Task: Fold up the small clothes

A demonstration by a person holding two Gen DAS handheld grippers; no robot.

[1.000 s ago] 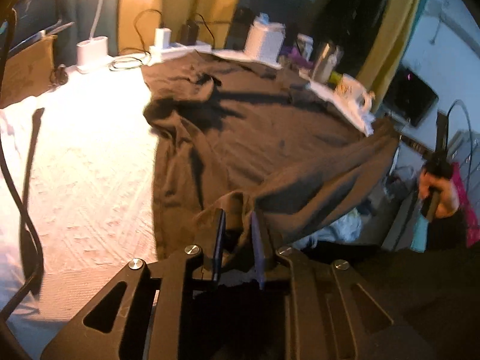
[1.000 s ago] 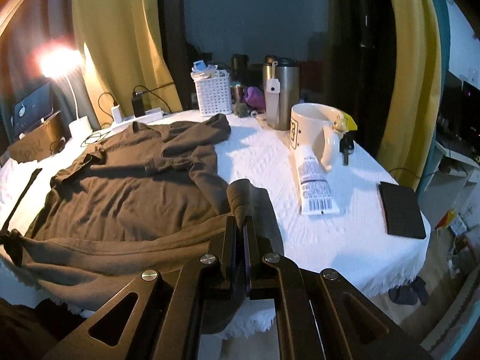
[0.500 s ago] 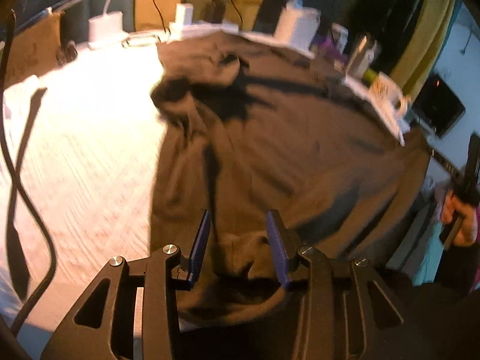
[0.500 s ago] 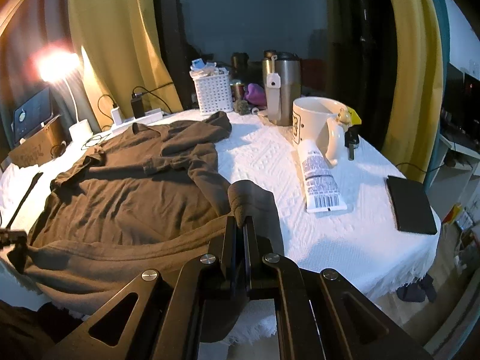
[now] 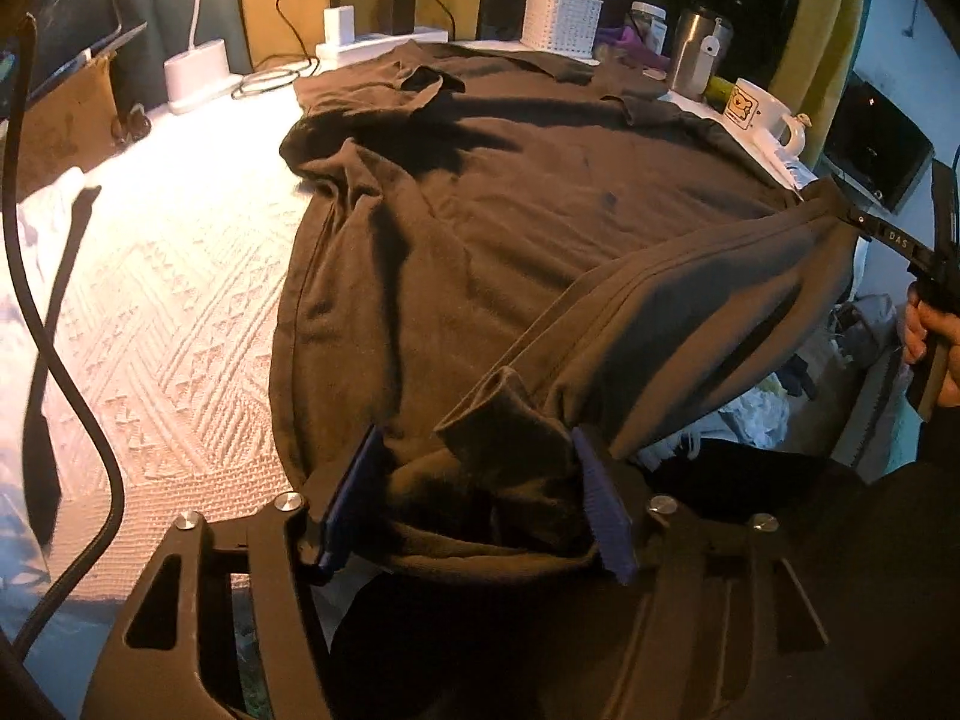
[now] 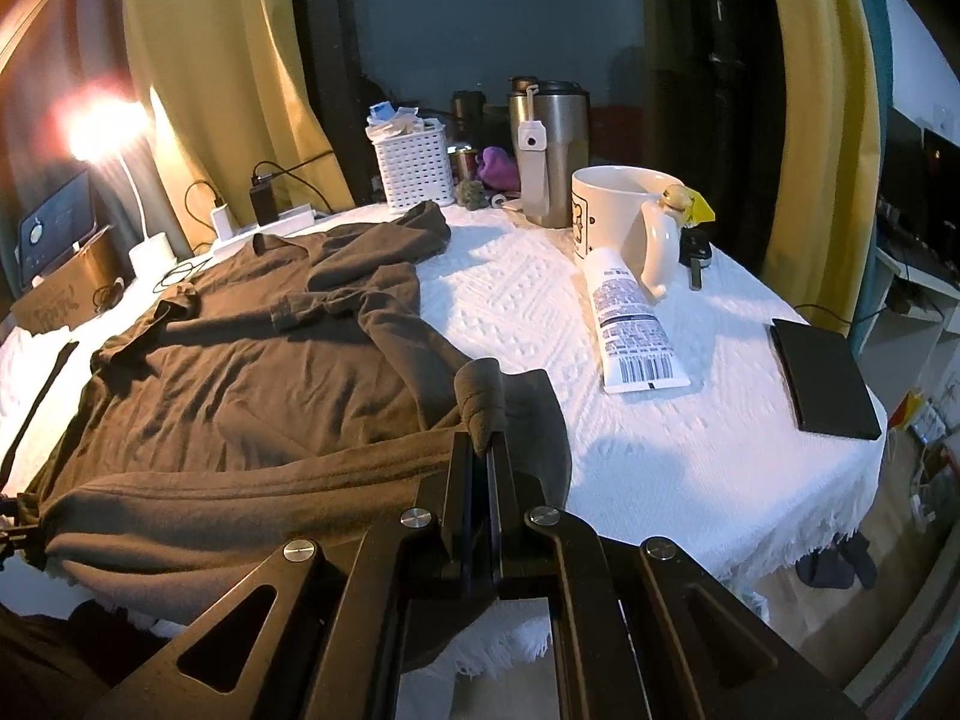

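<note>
The left wrist view sits low at the near edge of the table (image 5: 180,276), looking across it toward the white basket (image 5: 561,18) and cream mug (image 5: 759,114). The right wrist view looks from the same edge, further right, facing the basket (image 6: 414,165) and mug (image 6: 618,210). Both share the brown shirt (image 5: 510,210) (image 6: 240,372).

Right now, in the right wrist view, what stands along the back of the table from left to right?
Lamp base → white charger → black adapter → white basket → purple item → steel tumbler → white mug.
</note>
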